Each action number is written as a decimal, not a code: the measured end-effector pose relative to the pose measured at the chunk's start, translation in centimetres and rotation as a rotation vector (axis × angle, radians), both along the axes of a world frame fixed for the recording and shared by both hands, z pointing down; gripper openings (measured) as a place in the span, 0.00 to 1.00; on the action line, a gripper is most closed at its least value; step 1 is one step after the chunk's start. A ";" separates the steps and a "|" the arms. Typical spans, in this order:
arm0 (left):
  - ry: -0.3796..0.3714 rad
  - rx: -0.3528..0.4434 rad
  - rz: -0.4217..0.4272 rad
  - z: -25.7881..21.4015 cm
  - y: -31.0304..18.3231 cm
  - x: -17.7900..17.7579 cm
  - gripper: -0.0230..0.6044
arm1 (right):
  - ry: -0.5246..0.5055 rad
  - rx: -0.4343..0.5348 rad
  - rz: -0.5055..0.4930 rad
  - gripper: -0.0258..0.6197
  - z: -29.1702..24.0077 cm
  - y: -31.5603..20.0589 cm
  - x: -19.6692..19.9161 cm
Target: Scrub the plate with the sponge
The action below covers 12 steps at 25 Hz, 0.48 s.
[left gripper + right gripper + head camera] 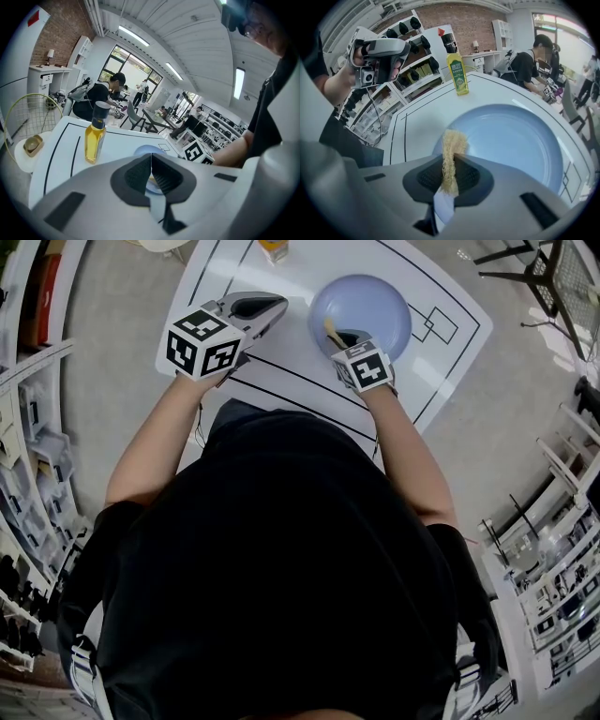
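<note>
Head view: we note a white tabletop (pixel 291 381) carrying the blue plate (pixel 375 306). Left tool (pixel 151 164) is raised beside it, jaws together, empty. Right tool (pixel 450 165) clamps the sponge (pixel 452 140) over the plate's near rim.

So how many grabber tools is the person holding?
2. The left gripper is left of the plate, shut, empty; the right gripper over the plate clamps the sponge.
</note>
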<state>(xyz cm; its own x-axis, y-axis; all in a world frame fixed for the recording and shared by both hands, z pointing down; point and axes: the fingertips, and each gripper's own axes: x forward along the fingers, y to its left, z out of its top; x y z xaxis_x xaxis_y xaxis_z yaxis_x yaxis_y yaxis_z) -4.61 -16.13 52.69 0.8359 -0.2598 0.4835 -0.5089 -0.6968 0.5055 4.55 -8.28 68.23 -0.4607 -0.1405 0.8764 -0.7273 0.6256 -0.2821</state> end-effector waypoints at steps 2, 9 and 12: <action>0.001 0.000 0.004 0.0 0.1 0.1 0.05 | 0.019 0.020 0.006 0.10 -0.4 -0.4 0.8; 0.003 -0.005 0.007 0.2 0.2 0.2 0.05 | 0.114 0.060 0.010 0.10 -0.2 -0.7 3.8; 0.002 -0.006 0.013 0.2 0.4 0.3 0.05 | 0.148 0.042 0.003 0.10 0.7 0.0 4.6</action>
<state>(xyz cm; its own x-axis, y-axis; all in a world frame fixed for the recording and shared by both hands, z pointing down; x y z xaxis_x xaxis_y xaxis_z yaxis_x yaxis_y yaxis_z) -4.32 -15.75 52.90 0.8403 -0.2462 0.4831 -0.4989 -0.6999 0.5111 9.19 -8.31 68.89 -0.3269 -0.1801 0.9278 -0.7610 0.6322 -0.1454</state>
